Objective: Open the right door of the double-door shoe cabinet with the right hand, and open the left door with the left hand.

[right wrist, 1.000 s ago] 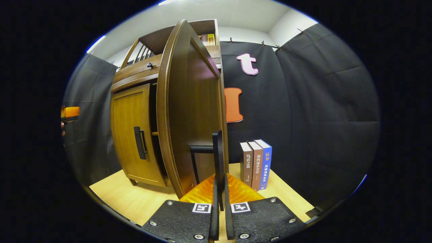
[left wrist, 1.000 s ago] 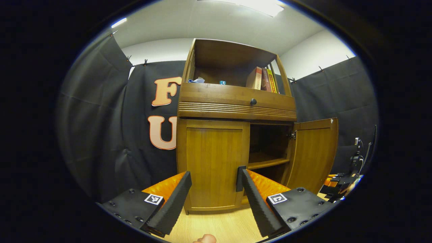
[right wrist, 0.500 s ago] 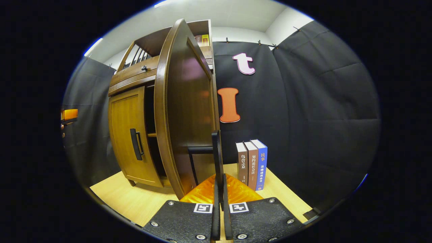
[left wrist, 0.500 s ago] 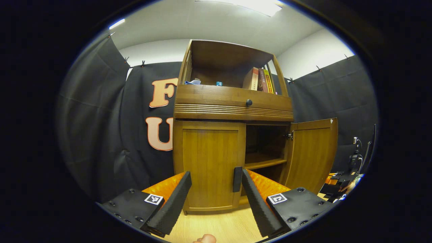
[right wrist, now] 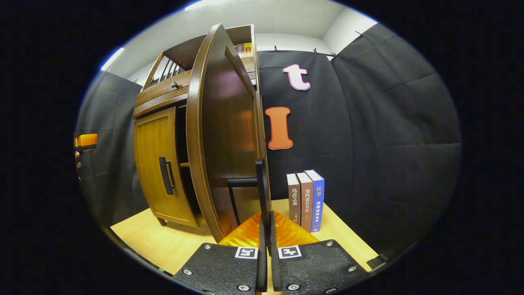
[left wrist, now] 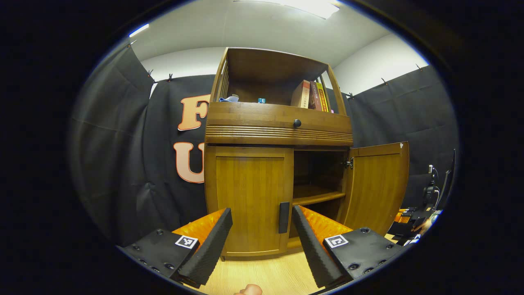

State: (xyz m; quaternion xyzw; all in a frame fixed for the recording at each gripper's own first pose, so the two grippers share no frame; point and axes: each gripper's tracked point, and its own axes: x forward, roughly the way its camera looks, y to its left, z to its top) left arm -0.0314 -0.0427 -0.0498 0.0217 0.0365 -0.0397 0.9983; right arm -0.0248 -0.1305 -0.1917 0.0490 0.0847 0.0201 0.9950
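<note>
So the left gripper point(left wrist: 260, 229) is spread wide with nothing in it, and the thing it needs sits straight ahead: the left door's handle point(left wrist: 283, 217), a dark bar standing upright, showing in the gap between the two fingers but nearer the right-hand one. The handle isn't touched yet as far as I can tell. It sits at the inner edge of the left door point(left wrist: 249, 200), which is shut, so I'd guess the move is a small nudge forward and sideways, then closing across that upright bar.

The right gripper point(right wrist: 266, 229) is pinched tight on the right door's handle point(right wrist: 260, 184), with the right door point(right wrist: 223, 135) swung well out from the shoe cabinet point(left wrist: 278, 123).

The left gripper view gives the open shelf point(left wrist: 317, 196) inside. The right gripper view gives the left handle side-on, plus three books point(right wrist: 306, 200) standing on the floor by the wall.
</note>
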